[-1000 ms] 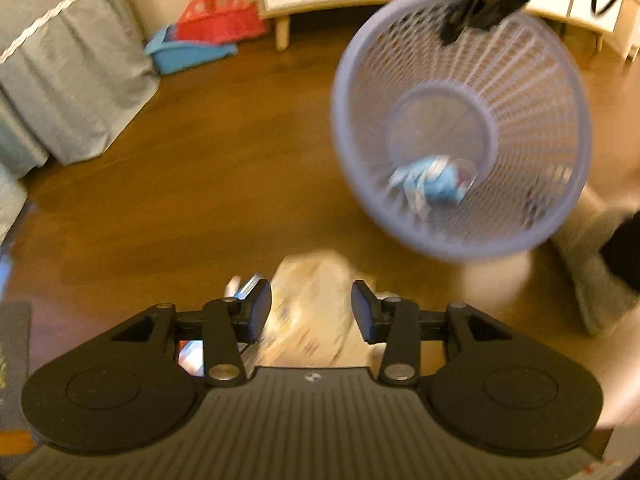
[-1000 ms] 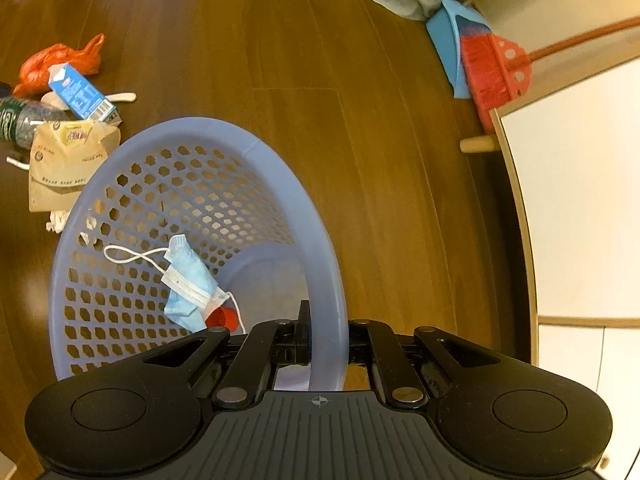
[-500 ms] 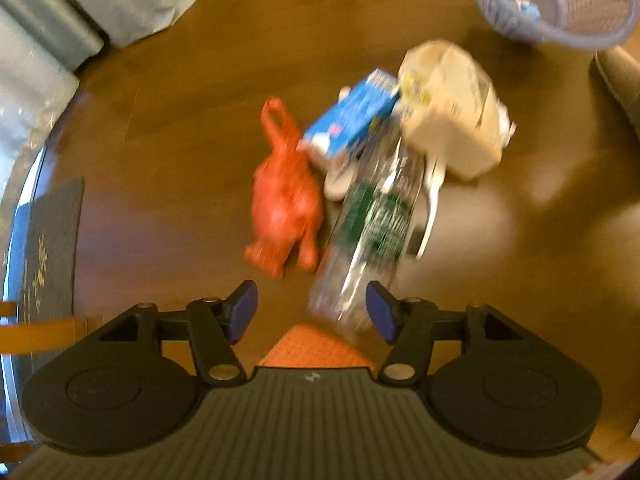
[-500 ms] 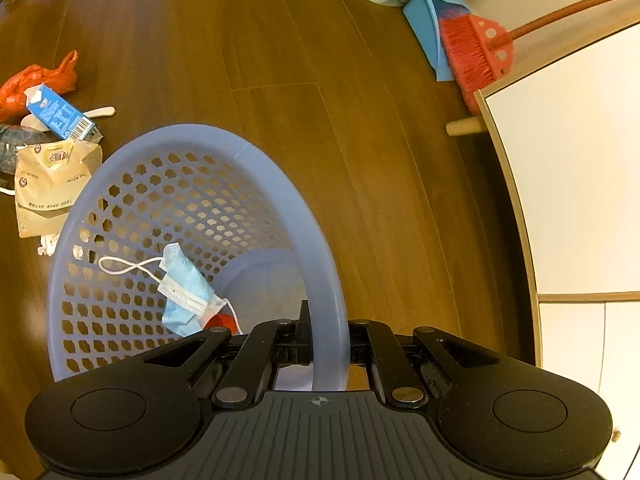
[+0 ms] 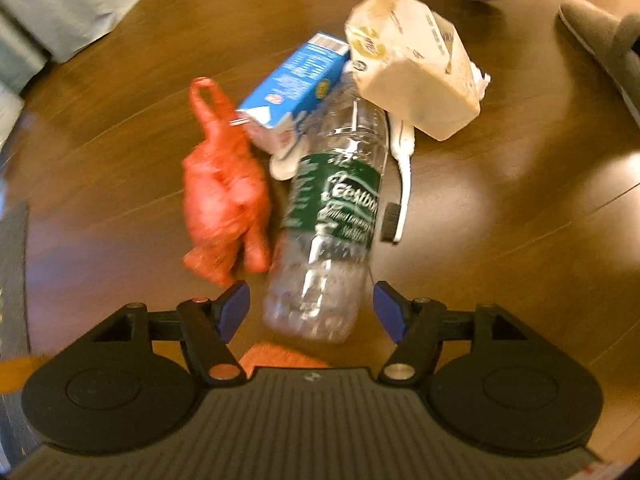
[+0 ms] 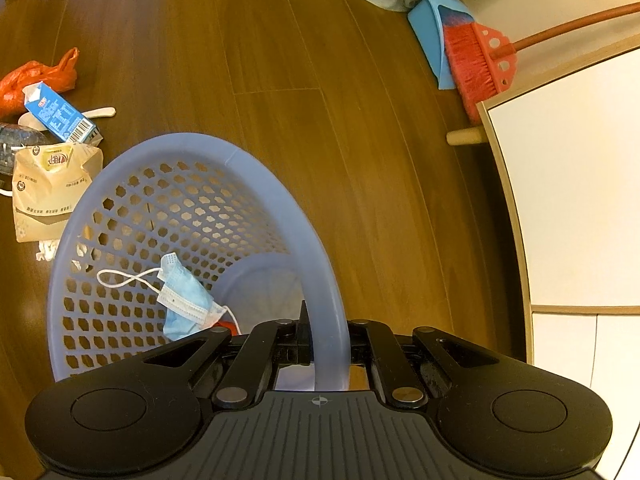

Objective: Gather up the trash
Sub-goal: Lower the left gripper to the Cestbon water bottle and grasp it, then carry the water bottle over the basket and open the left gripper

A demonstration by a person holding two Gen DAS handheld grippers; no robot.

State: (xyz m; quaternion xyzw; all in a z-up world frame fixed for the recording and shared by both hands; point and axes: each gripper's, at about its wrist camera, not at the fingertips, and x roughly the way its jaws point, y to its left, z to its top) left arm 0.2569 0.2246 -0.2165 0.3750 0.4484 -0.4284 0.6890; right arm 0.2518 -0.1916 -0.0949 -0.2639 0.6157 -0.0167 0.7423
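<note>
Two tools are at work over a wooden floor (image 6: 360, 128). The left tool (image 5: 311, 312) is spread wide and holds nothing, its blue-padded fingers (image 5: 234, 310) flanking the base end of a clear plastic bottle (image 5: 332, 220) with a green label that lies on the floor. Just left of the bottle sits a crumpled red plastic bag (image 5: 224, 196); at the bottle's far end a blue milk carton (image 5: 296, 84) leans across it, with a beige paper bag (image 5: 416, 68) beside the carton and a white toothbrush (image 5: 402, 176) along the bottle's right side. A grey slipper (image 5: 600, 40) lies farther right.

The right tool (image 6: 324, 344) is clenched on the rim of a lavender mesh basket (image 6: 192, 208), one finger inside the wall and one outside. Inside the basket lies a blue face mask (image 6: 184, 300) with white ear loops. Beyond the basket, the litter pile sits at its left, while a blue dustpan (image 6: 432, 28) and red broom (image 6: 480, 60) rest near a white cabinet (image 6: 568, 184).
</note>
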